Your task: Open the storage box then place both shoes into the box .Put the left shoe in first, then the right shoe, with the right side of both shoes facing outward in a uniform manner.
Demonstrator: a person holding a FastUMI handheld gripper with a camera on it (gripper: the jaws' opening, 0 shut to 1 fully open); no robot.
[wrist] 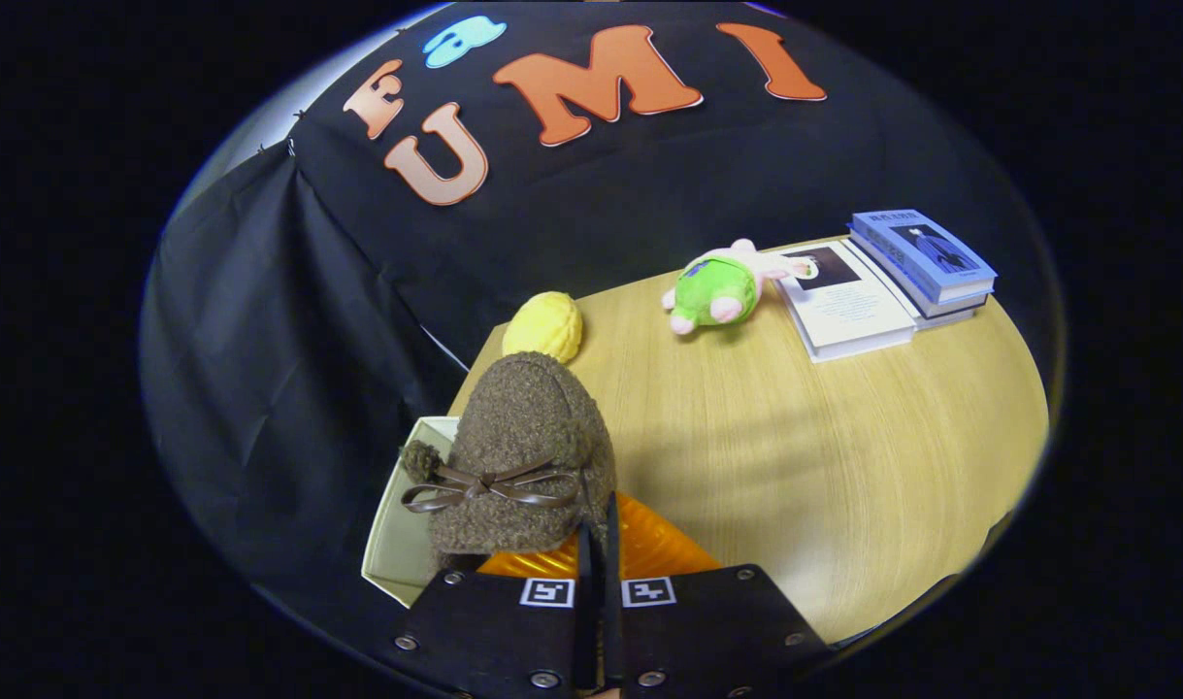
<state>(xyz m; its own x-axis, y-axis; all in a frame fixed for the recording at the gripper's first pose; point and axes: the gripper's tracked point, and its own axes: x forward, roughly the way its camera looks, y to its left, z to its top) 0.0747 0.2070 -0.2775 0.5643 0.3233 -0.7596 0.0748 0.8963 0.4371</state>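
The fingers (599, 544) are pinched tight together, gripping the back edge of a fuzzy brown shoe (523, 456) with a little bow on it. The shoe hangs toe-away right over the storage box (397, 544), whose white wall shows to the left, with something orange and ribbed (649, 549) just under the shoe. Beyond that, the wooden desk (843, 466) has a yellow knitted ball (544, 327) sitting right past the shoe's toe, a green and pink plush toy (722, 288) further out, and a few books (892, 282) stacked beside it.
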